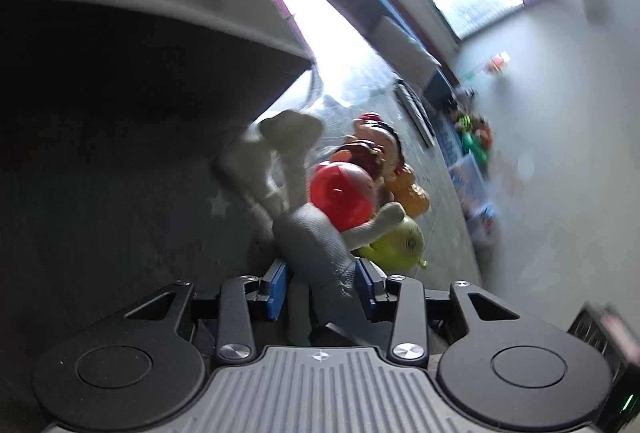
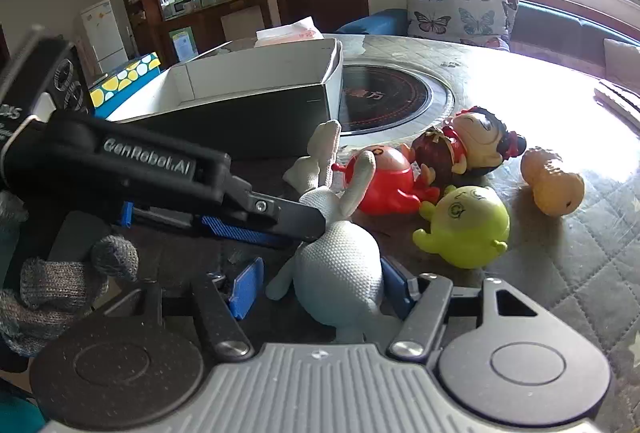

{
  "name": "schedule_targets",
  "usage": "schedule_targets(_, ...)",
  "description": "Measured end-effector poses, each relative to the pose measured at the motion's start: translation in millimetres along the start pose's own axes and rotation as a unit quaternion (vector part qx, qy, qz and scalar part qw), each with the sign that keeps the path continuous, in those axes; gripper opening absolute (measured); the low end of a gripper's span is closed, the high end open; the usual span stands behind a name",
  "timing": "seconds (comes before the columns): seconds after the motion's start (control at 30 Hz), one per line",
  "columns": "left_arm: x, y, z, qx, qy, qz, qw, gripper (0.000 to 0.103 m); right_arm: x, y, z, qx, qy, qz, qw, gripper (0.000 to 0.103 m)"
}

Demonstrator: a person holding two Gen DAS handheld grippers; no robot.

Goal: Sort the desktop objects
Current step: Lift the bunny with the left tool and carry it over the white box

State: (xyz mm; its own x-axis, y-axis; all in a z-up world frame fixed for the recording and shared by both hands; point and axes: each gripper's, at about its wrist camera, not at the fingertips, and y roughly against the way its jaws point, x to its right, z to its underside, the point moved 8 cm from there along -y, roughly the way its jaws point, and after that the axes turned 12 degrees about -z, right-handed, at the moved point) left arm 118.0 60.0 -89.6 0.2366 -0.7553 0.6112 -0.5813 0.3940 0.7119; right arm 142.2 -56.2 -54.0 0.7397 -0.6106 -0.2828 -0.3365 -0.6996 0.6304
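Toys lie clustered on the quilted bench beside an open box, presumably their destination. From the left wrist, the left claw stands open, blue pads either side of the white knitted bunny without visibly pressing it; motion blur smears the red toy and the box wall. From the right wrist, the right claw also straddles the bunny, jaws partly open; contact on the right pad is hard to judge. A green figure, a doll and a peanut toy wait nearby.
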Motion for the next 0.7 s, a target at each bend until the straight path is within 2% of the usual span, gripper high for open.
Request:
schedule_targets(0.1, -1.2, -3.4, -2.9, -0.004, 0.027, 0.011, 0.9996, 0.041, -2.7, -1.2, 1.5, -0.001, 0.006, 0.004, 1.000, 0.066)
schedule_targets(0.33, 1.6, 0.2, -4.0, 0.003, 0.023, 0.004, 0.9997, 0.043, -11.1, 0.0, 3.7, -0.002, 0.015, -0.002, 1.000, 0.065)
schedule_targets(0.5, 0.9, 15.2, -5.5, 0.031, 0.015, -0.002, 0.9994, 0.035, -17.9, 2.6, 2.0, 0.001, 0.019, -0.010, 1.000, 0.047)
schedule_targets(0.7, 7.0, 48.6, -19.0, 0.084, 0.000, 0.003, 0.9964, 0.031, -31.9, 9.1, -17.7, 0.029, 0.043, -0.019, 0.998, 0.043)
